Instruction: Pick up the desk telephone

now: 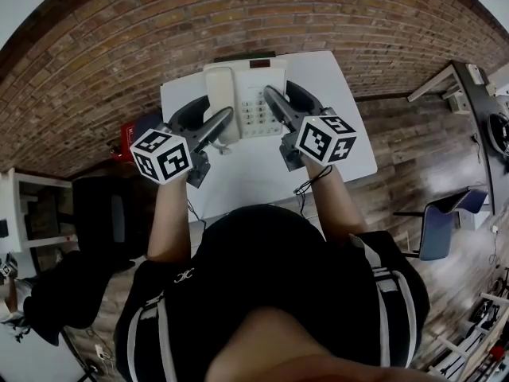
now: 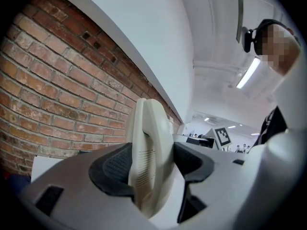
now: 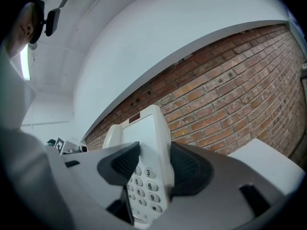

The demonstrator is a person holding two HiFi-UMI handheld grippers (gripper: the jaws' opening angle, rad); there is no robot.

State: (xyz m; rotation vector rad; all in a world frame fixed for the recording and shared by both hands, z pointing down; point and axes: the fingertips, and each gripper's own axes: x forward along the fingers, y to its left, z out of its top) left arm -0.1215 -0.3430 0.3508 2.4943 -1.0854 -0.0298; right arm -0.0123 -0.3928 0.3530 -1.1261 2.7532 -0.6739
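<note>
The cream desk telephone (image 1: 245, 94) is over the far part of the white table (image 1: 350, 146), held from both sides. My left gripper (image 1: 216, 110) is shut on its handset side; in the left gripper view the black pads press the handset (image 2: 149, 147) between them at my left gripper (image 2: 152, 166). On the keypad side my right gripper (image 1: 280, 95) is shut as well. The right gripper view shows my right gripper (image 3: 151, 163) clamping the edge of the telephone (image 3: 144, 133) beside the number keys, with its dark display at the top. The underside of the phone is hidden.
A brick wall (image 1: 143, 30) runs right behind the table. A black chair (image 1: 103, 213) and a red object (image 1: 126, 140) are at the left. To the right are wooden floor, a blue chair (image 1: 443, 223) and another desk (image 1: 475, 94).
</note>
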